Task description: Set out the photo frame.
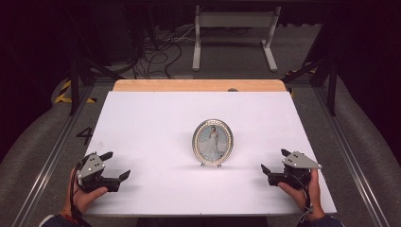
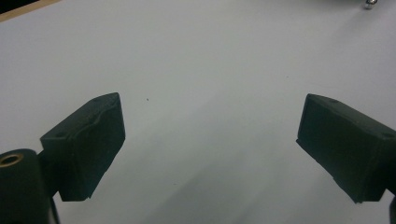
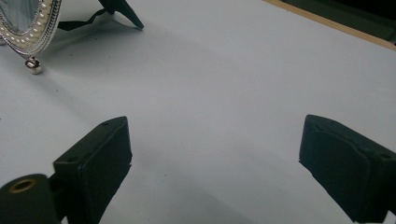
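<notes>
High view: matte white table [image 1: 156, 123] with a wooden edge at 12 o'clock, a grey floor beyond. Central oval pearl-rimmed picture frame [image 1: 213, 142] upright. Left gripper [image 1: 117, 165] at 8 o'clock, right gripper [image 1: 275, 160] at 4 o'clock, both with jaws apart, holding nothing.

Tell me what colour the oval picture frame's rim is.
Silver, edged with a ring of small white pearl-like beads; the picture frame shows this best in the right gripper view.
</notes>
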Demonstrator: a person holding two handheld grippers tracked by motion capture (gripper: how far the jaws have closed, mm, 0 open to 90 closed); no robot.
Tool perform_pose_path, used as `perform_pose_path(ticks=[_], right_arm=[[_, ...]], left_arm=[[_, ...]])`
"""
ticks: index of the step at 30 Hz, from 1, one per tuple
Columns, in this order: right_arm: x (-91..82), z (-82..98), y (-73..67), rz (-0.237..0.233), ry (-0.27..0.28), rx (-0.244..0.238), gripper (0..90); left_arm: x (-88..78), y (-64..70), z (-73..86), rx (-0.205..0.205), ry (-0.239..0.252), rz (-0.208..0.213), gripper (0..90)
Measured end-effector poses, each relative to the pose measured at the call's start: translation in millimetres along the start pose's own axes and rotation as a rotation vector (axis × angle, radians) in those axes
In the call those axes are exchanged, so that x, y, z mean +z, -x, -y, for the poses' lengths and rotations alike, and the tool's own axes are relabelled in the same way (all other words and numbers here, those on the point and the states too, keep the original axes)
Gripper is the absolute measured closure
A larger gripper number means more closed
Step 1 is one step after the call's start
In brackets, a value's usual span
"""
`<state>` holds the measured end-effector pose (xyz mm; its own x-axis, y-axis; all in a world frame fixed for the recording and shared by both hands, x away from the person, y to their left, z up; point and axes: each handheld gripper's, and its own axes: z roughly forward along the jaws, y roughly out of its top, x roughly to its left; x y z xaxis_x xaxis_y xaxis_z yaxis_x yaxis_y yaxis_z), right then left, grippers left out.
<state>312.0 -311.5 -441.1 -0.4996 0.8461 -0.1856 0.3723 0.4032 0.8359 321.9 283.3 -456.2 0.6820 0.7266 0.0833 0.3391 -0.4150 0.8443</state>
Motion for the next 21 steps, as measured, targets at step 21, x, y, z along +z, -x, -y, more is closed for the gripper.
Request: perform_pose_path(ticks=[21], right_arm=[[5.5, -1.2, 2.8, 0.012, -0.001, 0.023, 9.3]], left_arm=[[1.1, -6.0, 1.3, -0.063, 0.023, 0.022, 9.6]])
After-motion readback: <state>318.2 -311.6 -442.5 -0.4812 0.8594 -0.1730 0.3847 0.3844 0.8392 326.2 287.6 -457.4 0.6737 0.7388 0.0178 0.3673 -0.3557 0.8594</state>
